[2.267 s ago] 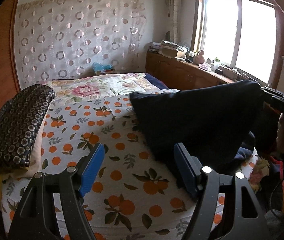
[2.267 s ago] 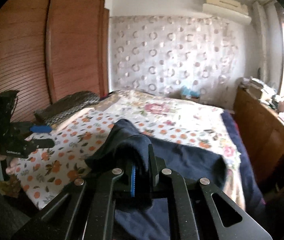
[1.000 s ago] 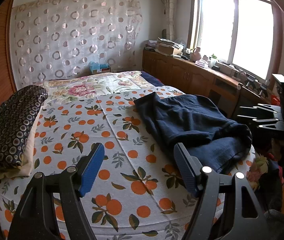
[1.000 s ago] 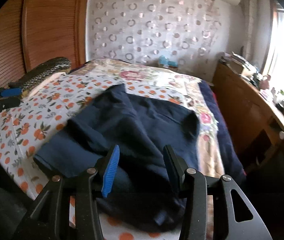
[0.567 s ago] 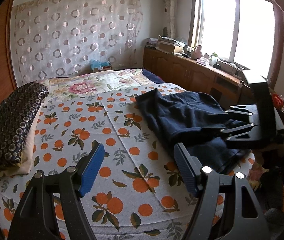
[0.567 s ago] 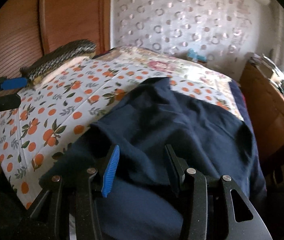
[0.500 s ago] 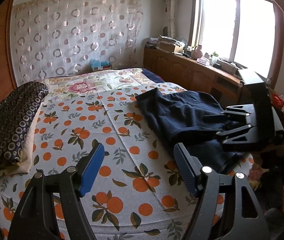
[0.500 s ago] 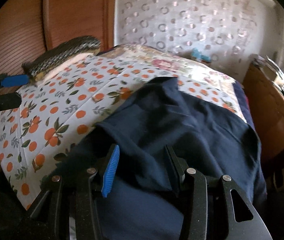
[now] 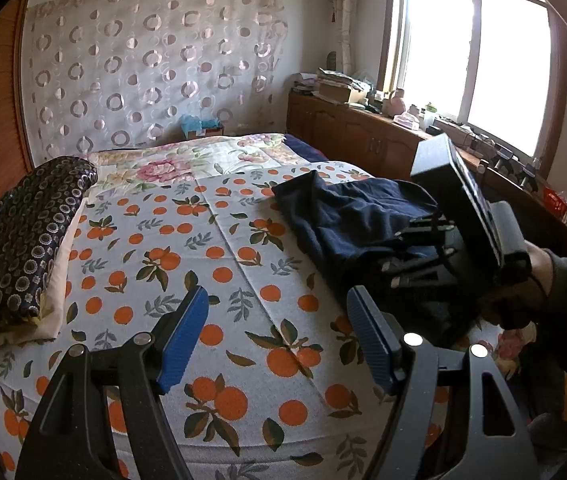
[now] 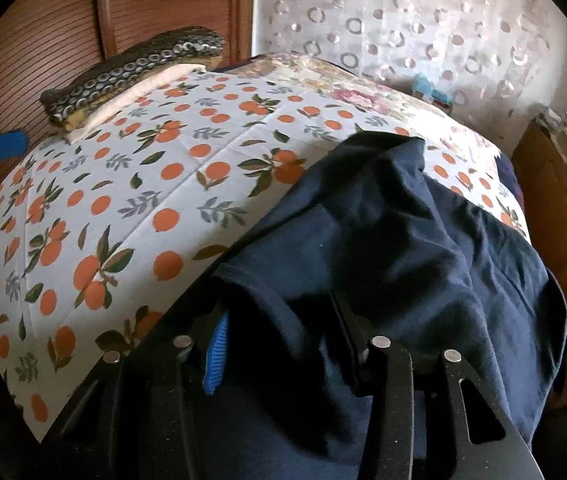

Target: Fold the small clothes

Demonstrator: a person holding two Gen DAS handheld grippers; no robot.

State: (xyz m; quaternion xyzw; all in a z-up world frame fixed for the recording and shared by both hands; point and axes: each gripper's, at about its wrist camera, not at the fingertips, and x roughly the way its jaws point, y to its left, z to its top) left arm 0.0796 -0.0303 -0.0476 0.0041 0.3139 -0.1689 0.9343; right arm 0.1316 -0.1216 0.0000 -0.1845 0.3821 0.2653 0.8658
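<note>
A dark navy garment (image 9: 347, 216) lies crumpled on the right side of the bed, on an orange-print sheet (image 9: 219, 264). My left gripper (image 9: 279, 332) is open and empty, above the near part of the sheet, left of the garment. My right gripper (image 10: 279, 316) is open and pressed low into the garment (image 10: 403, 248), with cloth bunched between its fingers; one blue pad (image 10: 215, 344) shows at the left. In the left wrist view the right gripper (image 9: 423, 252) lies on the garment's near edge.
A dark patterned pillow (image 9: 23, 232) lies at the bed's left side by a wooden wardrobe (image 10: 83, 20). A wooden cabinet (image 9: 363, 140) with clutter runs under the window on the right. A floral quilt (image 9: 187, 160) covers the far end.
The right gripper let go of the lifted garment, which dropped onto the bed. It then moved down and forward into the cloth's near edge. The left gripper stayed open and nearly still.
</note>
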